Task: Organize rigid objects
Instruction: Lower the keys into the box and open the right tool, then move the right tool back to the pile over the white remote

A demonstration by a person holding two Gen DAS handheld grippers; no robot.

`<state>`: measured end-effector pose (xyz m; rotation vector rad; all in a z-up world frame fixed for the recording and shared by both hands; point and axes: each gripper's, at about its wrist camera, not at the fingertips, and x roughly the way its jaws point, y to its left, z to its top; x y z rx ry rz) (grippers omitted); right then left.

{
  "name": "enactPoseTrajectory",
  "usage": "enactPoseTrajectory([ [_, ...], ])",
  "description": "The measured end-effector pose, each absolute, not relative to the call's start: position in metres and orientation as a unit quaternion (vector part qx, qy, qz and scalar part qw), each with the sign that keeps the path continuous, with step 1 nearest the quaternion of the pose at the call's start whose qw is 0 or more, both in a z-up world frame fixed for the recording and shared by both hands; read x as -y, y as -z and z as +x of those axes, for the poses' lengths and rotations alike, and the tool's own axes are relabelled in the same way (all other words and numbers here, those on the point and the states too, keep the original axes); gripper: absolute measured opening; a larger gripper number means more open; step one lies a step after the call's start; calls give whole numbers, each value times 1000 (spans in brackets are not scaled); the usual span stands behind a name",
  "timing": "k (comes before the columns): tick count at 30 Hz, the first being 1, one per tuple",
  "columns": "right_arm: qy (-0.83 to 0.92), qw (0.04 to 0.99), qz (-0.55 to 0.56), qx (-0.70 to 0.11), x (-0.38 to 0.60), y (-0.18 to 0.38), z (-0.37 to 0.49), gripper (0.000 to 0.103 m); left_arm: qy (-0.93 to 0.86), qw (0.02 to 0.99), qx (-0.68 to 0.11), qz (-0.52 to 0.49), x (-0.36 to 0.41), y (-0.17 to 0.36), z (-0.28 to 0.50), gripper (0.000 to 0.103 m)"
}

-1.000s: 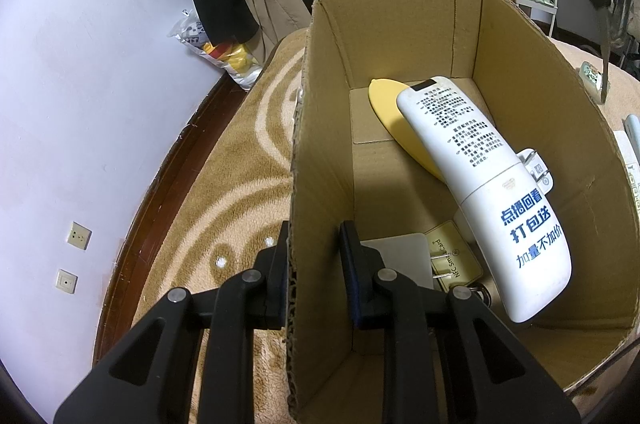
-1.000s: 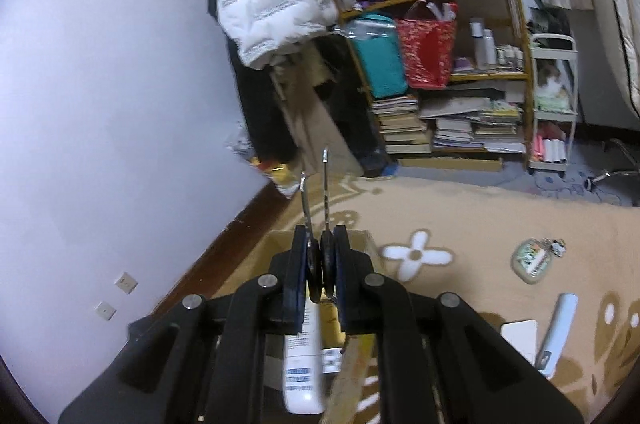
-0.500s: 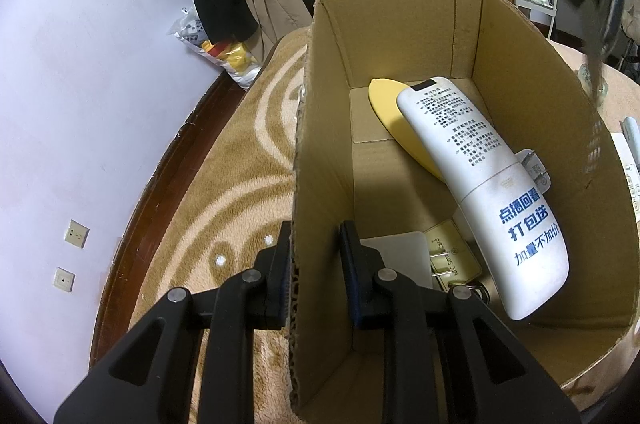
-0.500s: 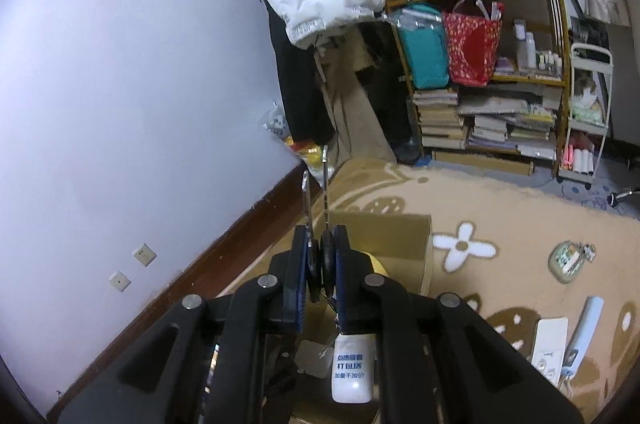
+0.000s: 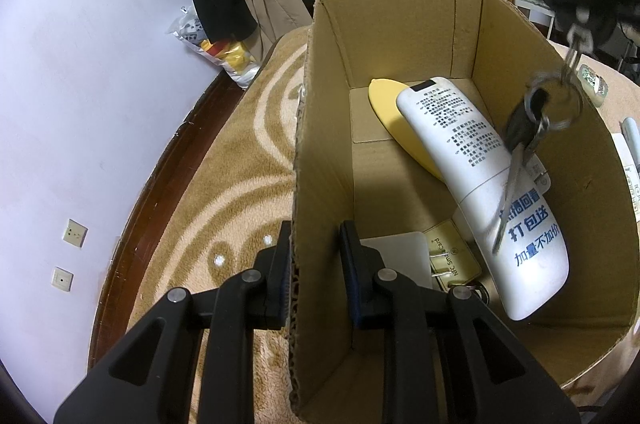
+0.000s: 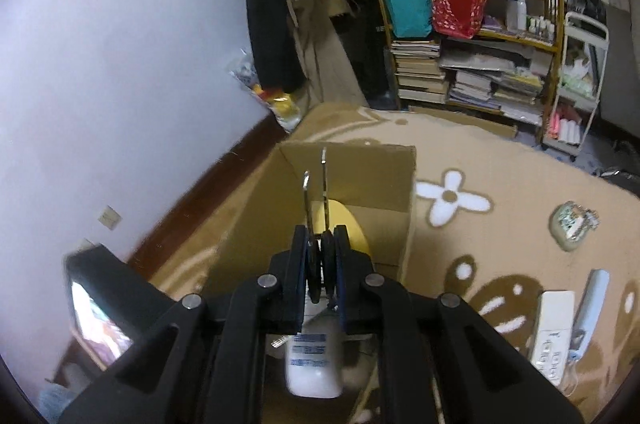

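Now over the cardboard box (image 5: 400, 35), the right gripper (image 6: 324, 264) has brought its pinched keys (image 5: 524, 127) above the white remote (image 5: 480, 183) inside. Left gripper (image 5: 314, 264) fingers straddle the box's wall.

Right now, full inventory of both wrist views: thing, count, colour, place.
Open cardboard box: 1, brown, on the rug.
Long plastic remote: 1, white with blue print, leaning inside the box.
Flat oval piece: 1, yellow, under the remote's far end.
Small card: 1, gold, box floor.
Flat square plate: 1, white, box floor beside the card.
Bunch of keys: 1, black and silver, hanging above the box.
Patterned rug: 1, tan and white.
Round trinket: 1, greenish, on the rug right of the box.
Second remote: 1, white, rug, far right.
Left gripper: black, straddling the box wall.
Right gripper: black, shut on the keys.
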<state>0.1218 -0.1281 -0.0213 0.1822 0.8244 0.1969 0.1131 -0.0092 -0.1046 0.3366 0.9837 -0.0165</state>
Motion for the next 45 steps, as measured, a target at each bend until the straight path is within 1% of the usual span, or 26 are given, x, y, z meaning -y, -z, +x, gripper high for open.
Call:
enactPoseTrajectory([
  [2,-91,909,73,-400,126,23,123,16,8,868,-470,161,9,105,113,22],
  [5,-82,908,57,-406,126,23,125,16,9,868,-469,161,9,105,113,22],
  [13,-78,910,62,-402,134,17,124,16,10,868,-469,159,7,104,114,22],
  [16,-68,911,59,-402,137,16,121,19,10,868,-470,159,7,104,115,22],
  [18,-57,913,59,-401,143,15,119,26,10,868,-470,159,8,105,115,22],
  [22,-38,913,77,-398,161,13,114,35,10,868,-470,160,8,105,115,22],
  [24,-24,914,89,-395,173,13,111,48,11,868,-470,158,7,105,116,22],
  [27,0,916,93,-389,188,13,106,62,11,868,-470,158,8,105,115,22],
  [28,8,917,94,-387,194,13,105,65,11,868,-470,159,8,105,115,22],
  [29,17,917,94,-386,199,13,104,74,10,868,-470,159,8,105,115,22],
  [30,30,917,93,-386,206,14,102,85,10,868,-470,159,9,105,115,22],
  [31,37,917,93,-385,210,15,101,90,11,868,-470,160,9,105,115,22],
  [32,48,917,94,-385,216,17,100,98,11,868,-470,159,8,105,115,22],
  [33,57,915,94,-388,221,20,100,103,11,868,-470,158,9,105,115,23],
  [36,75,907,95,-403,234,31,100,103,10,868,-470,159,9,105,115,23],
  [45,107,864,110,-479,263,87,105,103,11,868,-471,158,9,106,115,23],
])
